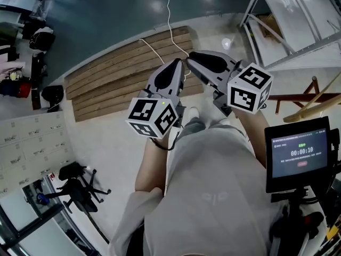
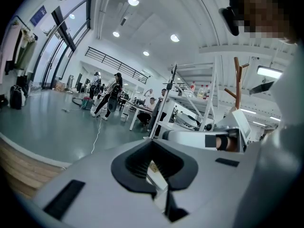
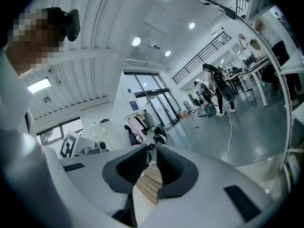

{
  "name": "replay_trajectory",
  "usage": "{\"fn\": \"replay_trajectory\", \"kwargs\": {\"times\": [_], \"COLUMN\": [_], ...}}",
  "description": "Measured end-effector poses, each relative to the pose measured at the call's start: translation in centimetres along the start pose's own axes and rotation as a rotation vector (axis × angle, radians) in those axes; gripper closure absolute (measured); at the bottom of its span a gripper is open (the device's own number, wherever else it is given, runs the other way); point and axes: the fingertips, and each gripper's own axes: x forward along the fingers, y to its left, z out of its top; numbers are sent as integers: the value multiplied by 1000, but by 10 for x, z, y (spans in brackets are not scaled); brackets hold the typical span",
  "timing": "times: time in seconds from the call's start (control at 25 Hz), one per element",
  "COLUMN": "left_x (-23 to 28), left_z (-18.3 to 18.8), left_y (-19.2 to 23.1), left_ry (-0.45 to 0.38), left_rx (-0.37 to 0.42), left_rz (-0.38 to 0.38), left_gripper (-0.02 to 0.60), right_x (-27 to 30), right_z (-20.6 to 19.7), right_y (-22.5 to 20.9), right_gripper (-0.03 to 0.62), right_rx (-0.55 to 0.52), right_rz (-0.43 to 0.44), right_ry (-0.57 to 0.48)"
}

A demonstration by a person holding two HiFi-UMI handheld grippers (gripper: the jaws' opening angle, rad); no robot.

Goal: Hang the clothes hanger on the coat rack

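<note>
Polished grey-green floor fills the upper part of the head view, with a slatted wooden platform laid across it. At lower left an office chair stands well apart from the work.

Left gripper: held in front of the person's chest, jaws pressed together at the tips, nothing between them.

Right gripper: just beside the left one, jaws drawn together to a thin slit, nothing gripped. Only the platform planks show through the slit.

Timer screen: on a stand at the person's right, with a metal shelf frame beyond it.

Coat rack: a wooden post with angled pegs, at the right of the left gripper view, beside the white uprights. Its base is hidden. Brown wooden struts cut off at the right edge of the head view may be its foot; this cannot be confirmed.

Clothes hanger: no view shows it, so its place cannot be given. A clothes rail with garments appears in the right gripper view, too small to make out any hangers.

Handling, as a judgement: a hanger is likely light and stiff, and smooth enough to pivot in a two-jaw pinch. Grip it at the neck just below the hook, leaving the hook free to pass over a peg
</note>
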Motion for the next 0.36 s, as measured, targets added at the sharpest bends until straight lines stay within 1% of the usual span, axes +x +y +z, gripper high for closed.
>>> {"fn": "replay_trajectory", "kwargs": {"times": [0.36], "left_x": [0], "left_z": [-2], "left_y": [-1], "left_ry": [8], "left_rx": [2], "left_rz": [-2], "left_gripper": [577], "right_x": [-1], "right_z": [-2], "right_y": [-1], "right_gripper": [528], "right_rx": [15], "right_rz": [-1], "right_ry": [-4]}}
